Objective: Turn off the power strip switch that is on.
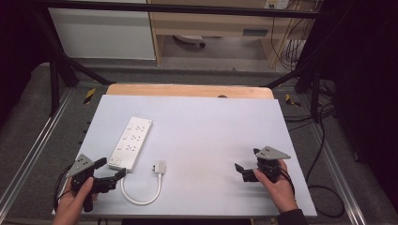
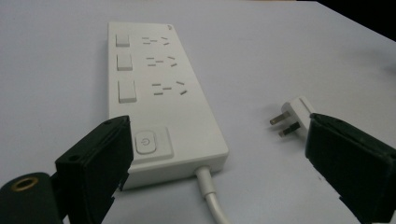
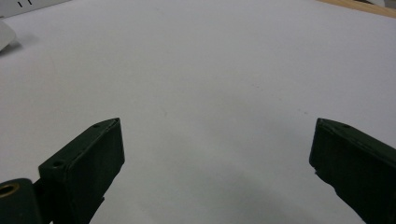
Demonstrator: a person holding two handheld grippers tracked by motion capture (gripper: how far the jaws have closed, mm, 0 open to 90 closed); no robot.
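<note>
The left gripper (image 1: 109,170) is held with jaws spread wide and empty, the power strip (image 2: 159,100) lying just ahead between them and its plug (image 2: 294,117) ahead beside the right-hand jaw. The right gripper (image 1: 248,165), likewise parted, is kept well apart. The strip's near end should be steadied squarely, the cable (image 2: 211,196) avoided.

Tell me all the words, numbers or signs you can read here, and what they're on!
Power sign, a circle with a short line: on the button at the near end of the power strip.
Small mark at the strip's far corner: too small to read.
Plug: no writing in view.
Label on the wooden cabinet behind the table: too blurred to read.
No words or numbers can be read.
</note>
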